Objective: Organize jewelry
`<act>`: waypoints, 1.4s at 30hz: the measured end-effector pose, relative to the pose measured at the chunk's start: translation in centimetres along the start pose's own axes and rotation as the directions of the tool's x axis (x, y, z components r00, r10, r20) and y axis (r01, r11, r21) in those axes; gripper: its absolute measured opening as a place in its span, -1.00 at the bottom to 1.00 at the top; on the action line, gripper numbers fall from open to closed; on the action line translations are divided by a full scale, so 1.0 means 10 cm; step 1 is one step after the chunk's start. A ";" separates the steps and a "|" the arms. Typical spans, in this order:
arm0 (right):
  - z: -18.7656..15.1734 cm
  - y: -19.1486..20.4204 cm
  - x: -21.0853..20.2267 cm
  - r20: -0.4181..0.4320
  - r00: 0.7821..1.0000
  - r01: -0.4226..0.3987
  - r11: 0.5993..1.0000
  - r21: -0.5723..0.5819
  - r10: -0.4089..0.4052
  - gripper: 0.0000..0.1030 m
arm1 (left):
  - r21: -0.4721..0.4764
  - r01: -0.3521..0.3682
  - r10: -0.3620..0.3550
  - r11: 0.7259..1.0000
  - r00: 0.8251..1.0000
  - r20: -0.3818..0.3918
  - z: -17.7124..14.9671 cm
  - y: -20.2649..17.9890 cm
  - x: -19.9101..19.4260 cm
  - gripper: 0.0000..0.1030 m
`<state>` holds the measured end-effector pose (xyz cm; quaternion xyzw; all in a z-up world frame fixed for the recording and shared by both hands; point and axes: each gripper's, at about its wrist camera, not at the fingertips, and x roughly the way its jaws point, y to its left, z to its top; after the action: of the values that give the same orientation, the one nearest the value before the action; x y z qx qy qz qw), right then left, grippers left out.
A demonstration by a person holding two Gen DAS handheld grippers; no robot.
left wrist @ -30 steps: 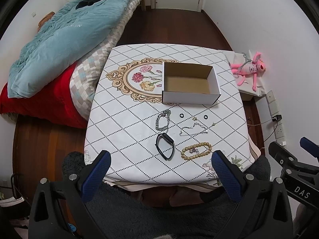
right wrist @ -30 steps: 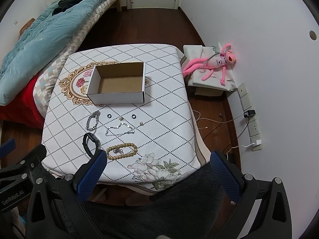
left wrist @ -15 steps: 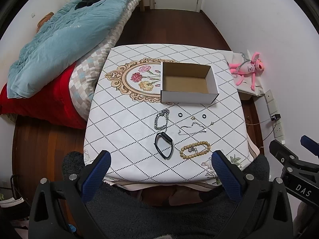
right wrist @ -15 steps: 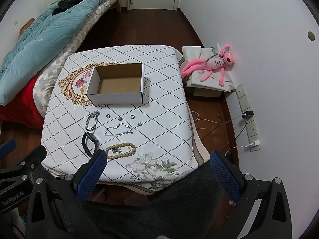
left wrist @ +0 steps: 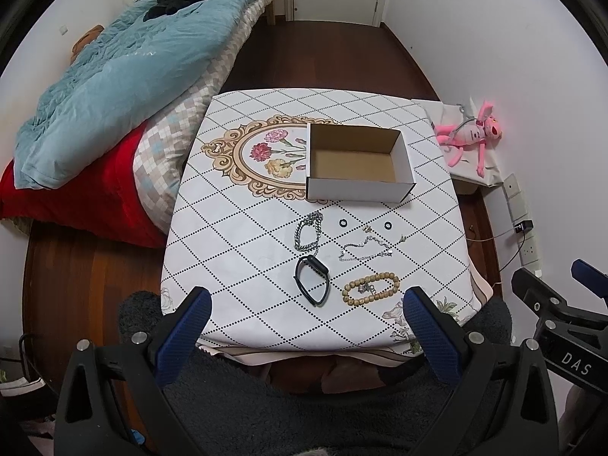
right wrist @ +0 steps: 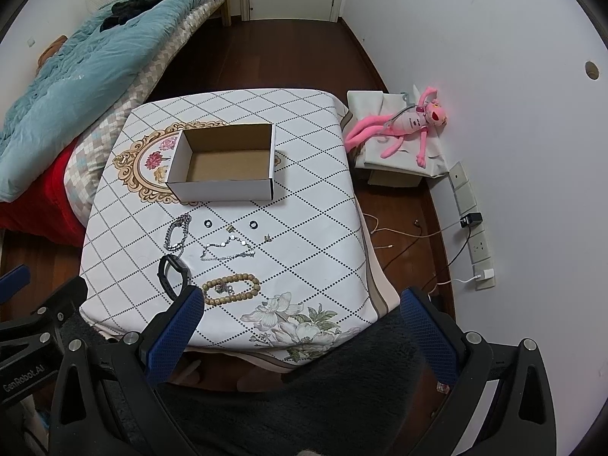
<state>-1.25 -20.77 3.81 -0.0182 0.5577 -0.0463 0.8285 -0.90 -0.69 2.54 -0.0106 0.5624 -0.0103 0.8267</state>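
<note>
An empty white cardboard box (left wrist: 357, 167) (right wrist: 224, 167) stands on the patterned table (left wrist: 235, 250). In front of it lie a silver chain bracelet (left wrist: 308, 230) (right wrist: 176, 232), two small black rings (left wrist: 343, 223), a thin silver chain (left wrist: 364, 249) (right wrist: 228, 249), a black band (left wrist: 312, 280) (right wrist: 173, 271) and a wooden bead bracelet (left wrist: 370, 288) (right wrist: 231, 288). My left gripper (left wrist: 304, 304) is open and empty, held above the table's near edge. My right gripper (right wrist: 300, 304) is open and empty, to the right of the left one.
A bed with a blue quilt (left wrist: 114, 76) and a red cover stands left of the table. A pink plush toy (right wrist: 402, 123) lies on a low stand at the right wall. Cables and wall sockets (right wrist: 478, 243) are on the right.
Both grippers have drifted slightly; the table and jewelry sit a little differently in the views. Nothing on the table has moved.
</note>
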 end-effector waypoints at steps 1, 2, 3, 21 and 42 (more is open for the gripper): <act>0.01 -0.02 -0.01 0.001 1.000 0.000 1.000 0.000 0.000 1.00 | 0.000 0.000 0.000 1.000 1.000 0.001 0.00 0.01 0.00 1.00; 0.01 -0.01 -0.01 0.001 1.000 0.000 1.000 -0.001 0.000 1.00 | 0.000 -0.001 0.001 1.000 1.000 0.001 0.00 0.01 0.00 1.00; 0.00 0.00 -0.01 0.001 1.000 0.000 1.000 -0.001 0.000 1.00 | 0.000 0.000 0.000 1.000 1.000 0.002 0.00 0.02 0.00 1.00; 0.00 0.07 -0.02 0.011 1.000 0.005 1.000 0.001 -0.005 1.00 | 0.004 0.006 -0.006 1.000 1.000 0.007 0.00 -0.01 -0.01 1.00; 0.12 0.29 1.91 -0.245 0.963 -0.098 0.992 0.074 0.113 0.48 | 0.009 -0.082 0.082 0.997 0.992 -0.094 0.21 0.33 1.50 0.59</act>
<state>7.14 -19.80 -13.56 0.0429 0.6556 -0.0211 0.7536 6.58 2.18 -10.72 0.0149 0.6007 0.0218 0.7991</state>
